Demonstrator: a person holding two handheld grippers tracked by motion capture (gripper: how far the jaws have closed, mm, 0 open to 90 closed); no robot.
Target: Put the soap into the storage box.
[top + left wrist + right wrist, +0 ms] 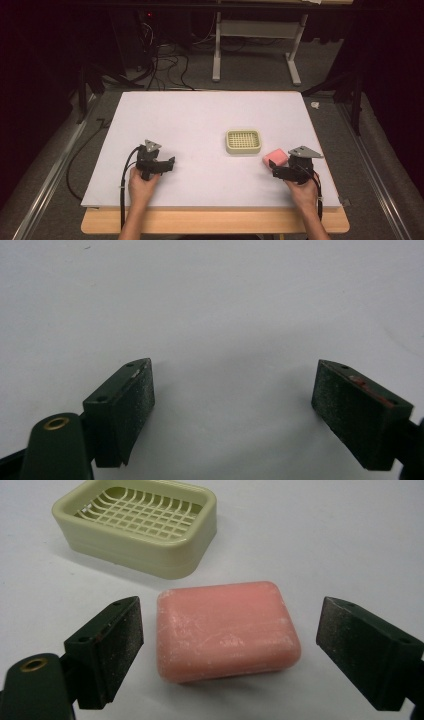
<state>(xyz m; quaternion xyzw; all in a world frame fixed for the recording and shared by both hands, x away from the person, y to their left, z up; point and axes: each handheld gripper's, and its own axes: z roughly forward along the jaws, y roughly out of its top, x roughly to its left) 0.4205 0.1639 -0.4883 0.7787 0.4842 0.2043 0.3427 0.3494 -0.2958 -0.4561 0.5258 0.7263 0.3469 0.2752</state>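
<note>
A pink bar of soap (226, 628) lies flat on the white table top (200, 120), also visible as the pink soap (275, 157) at the right in the high view. My right gripper (230, 640) is open, its jaws standing on either side of the bar with a gap on each side. Just beyond the bar sits a pale green soap dish (137, 525) with a grid floor, seen as the dish (243, 141) near the table's middle. My left gripper (232, 390) is open over bare table, held at the left gripper (156, 164) near the front left.
A wooden table edge (215, 222) runs along the front. Beyond the far edge stand a white frame (255, 40) and loose cables (160, 65) on the floor. Black cables trail from both grippers toward the person.
</note>
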